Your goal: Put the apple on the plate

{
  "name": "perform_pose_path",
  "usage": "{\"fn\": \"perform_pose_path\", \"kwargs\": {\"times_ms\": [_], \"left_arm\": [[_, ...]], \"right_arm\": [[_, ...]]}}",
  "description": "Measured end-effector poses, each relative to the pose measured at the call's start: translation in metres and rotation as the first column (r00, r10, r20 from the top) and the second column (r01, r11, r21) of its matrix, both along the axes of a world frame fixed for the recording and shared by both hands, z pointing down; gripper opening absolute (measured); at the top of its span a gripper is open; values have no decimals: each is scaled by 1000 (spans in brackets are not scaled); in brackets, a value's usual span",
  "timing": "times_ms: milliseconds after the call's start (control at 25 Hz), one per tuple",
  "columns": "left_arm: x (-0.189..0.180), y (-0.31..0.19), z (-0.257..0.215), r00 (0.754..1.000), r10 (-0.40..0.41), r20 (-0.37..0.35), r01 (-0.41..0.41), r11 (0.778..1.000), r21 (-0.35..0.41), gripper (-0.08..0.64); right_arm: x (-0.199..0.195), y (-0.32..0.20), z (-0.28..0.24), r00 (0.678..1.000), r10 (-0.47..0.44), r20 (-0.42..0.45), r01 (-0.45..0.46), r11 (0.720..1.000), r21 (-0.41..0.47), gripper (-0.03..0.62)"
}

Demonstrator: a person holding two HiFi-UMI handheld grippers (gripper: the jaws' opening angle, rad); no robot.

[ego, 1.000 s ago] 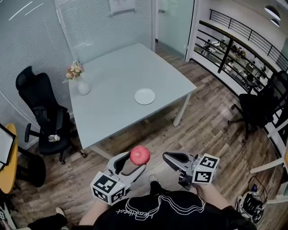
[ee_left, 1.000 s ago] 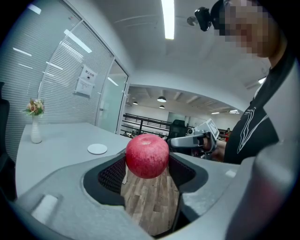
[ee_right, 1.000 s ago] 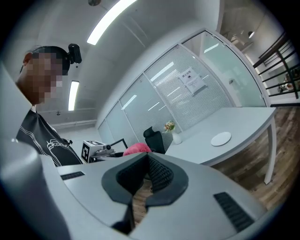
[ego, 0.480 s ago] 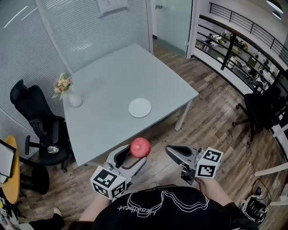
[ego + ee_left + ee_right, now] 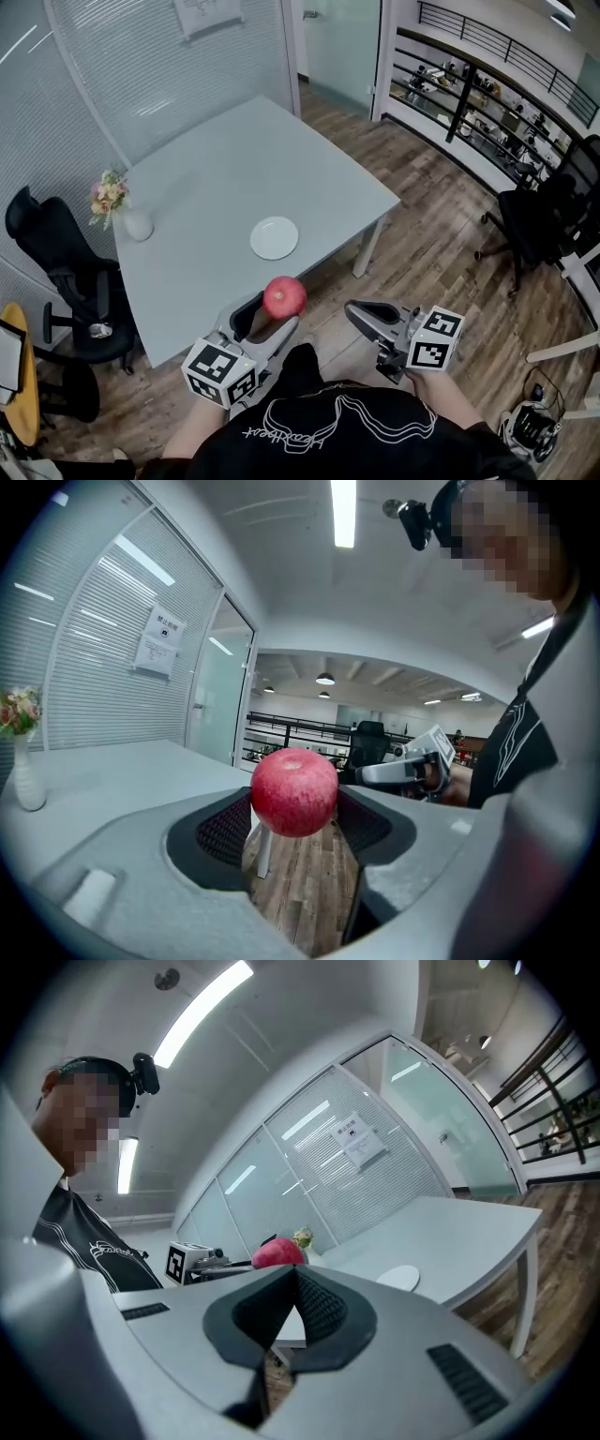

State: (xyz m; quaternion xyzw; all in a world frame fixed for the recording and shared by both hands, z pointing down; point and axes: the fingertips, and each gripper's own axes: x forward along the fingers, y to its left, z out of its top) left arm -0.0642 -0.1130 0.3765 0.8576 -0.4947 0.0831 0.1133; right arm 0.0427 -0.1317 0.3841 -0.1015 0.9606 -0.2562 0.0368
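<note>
Head view: one red apple (image 5: 284, 297) is clamped between the two fingers (image 5: 244, 319) of the left gripper (image 5: 270, 317), which press on its sides. One white plate (image 5: 275, 238) lies on the grey table (image 5: 234, 159), ahead of those fingers and well apart from them. The right gripper (image 5: 353, 315) is held beside the left, its two fingers pressed together on nothing. Both grippers point forward at the table from in front of the person's chest, and each has one marker cube (image 5: 218, 372) at its back end. One vase (image 5: 138, 225) of flowers stands on the table far to the left of the fingers. Two black chairs (image 5: 61, 262) flank the table.

Left gripper view: the single apple fills the gap between the finger pads. One sheet (image 5: 157, 641) on the glass wall carries print too small to read.

Right gripper view: the pads meet at their tips. The plate shows ahead and to the right of them, the apple to their left.
</note>
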Motion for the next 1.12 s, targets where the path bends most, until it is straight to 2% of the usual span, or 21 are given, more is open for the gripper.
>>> {"fn": "perform_pose_path", "kwargs": {"times_ms": [240, 440, 560, 840, 1120], "left_arm": [[-11, -46, 7, 1000, -8, -3, 8, 1000, -7, 295], [-28, -91, 16, 999, -47, 10, 47, 999, -7, 295], [-42, -117, 27, 997, -71, -16, 71, 997, -33, 295], [-74, -161, 63, 990, -138, -9, 137, 988, -72, 295], [-102, -202, 118, 981, -174, 89, 182, 978, -98, 295]], "right_arm": [[-4, -36, 4, 1000, 22, -8, -23, 1000, -12, 9], [-9, -67, 11, 999, 26, -25, -26, 999, -30, 9], [-16, -84, 22, 999, 33, -34, -35, 998, -56, 9], [-31, -107, 47, 997, 39, -66, -46, 993, -108, 9], [-41, -133, 67, 994, 66, -82, -78, 983, -163, 9]]}}
